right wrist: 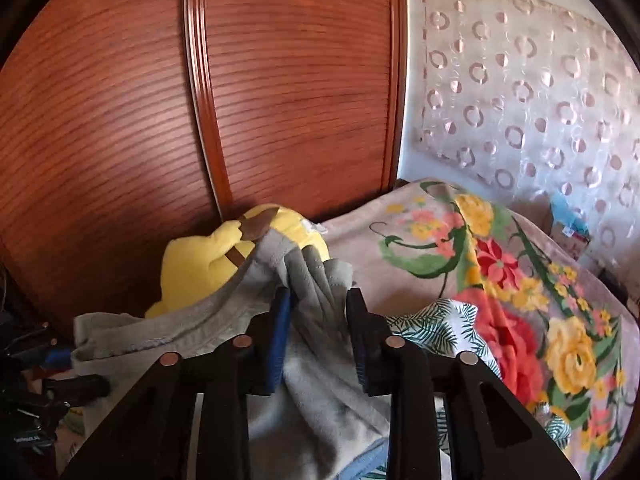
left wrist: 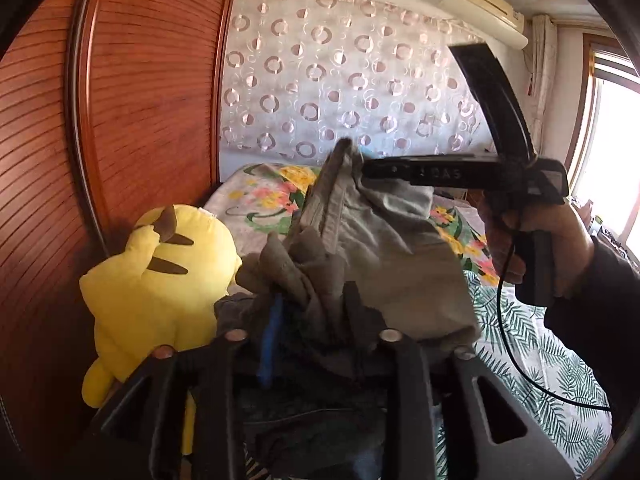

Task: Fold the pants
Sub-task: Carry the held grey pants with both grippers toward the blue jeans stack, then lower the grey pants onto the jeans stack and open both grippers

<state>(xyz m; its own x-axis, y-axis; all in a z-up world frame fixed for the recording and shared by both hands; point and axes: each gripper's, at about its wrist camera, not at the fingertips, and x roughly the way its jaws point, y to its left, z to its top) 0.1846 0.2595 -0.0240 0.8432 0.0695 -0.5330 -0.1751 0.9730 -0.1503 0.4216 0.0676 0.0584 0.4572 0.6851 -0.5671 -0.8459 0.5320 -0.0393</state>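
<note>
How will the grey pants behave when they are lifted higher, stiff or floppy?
Probably floppy: the grey pants already sag in loose folds between the left gripper and right gripper. They seem light, since small pinches carry them. Free parts would likely swing and drape.

left gripper (left wrist: pixel 310 312) clamps bunched grey pants (left wrist: pixel 360 248) | right gripper (left wrist: pixel 362 168) pinches their top edge | yellow plush (left wrist: pixel 156 276) beside, on bed (left wrist: pixel 532 344)

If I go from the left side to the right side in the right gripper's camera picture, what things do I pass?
Reddish-brown slatted wooden wardrobe door → yellow plush toy with brown-tipped ears → grey pants pinched in the right gripper → floral blanket with red and yellow flowers → sheer curtain with ring pattern.
</note>
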